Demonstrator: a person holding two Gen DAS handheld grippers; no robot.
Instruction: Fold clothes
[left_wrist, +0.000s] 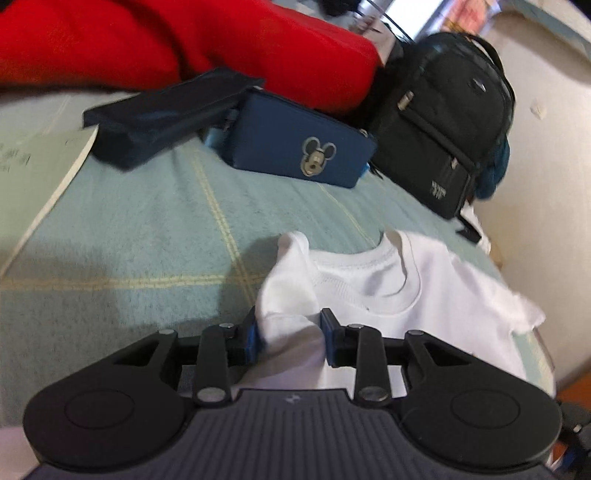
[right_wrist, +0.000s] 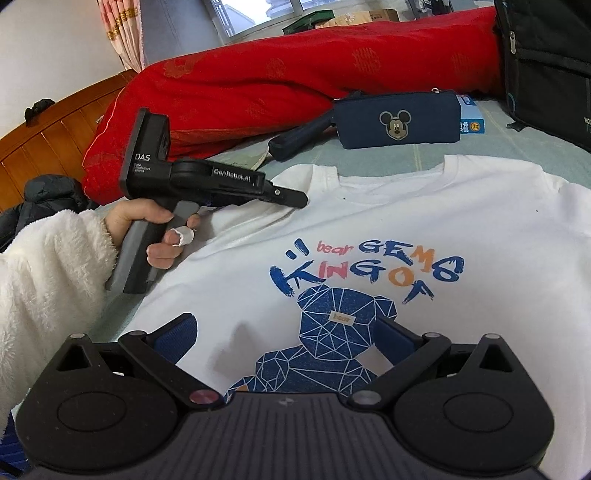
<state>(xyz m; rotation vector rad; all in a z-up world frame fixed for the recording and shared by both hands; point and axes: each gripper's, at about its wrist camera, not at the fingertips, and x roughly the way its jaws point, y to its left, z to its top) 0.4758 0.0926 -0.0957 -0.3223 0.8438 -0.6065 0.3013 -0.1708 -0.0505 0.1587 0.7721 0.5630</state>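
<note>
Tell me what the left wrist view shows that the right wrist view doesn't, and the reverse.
Left wrist only: the left gripper pinching a bunched fold of the white T-shirt beside its collar.

Right wrist only: the shirt's bear print, the person's hand holding the left gripper, and the right gripper open over the print.

Both: the T-shirt, the Mickey pouch, the red quilt and the black backpack.
</note>
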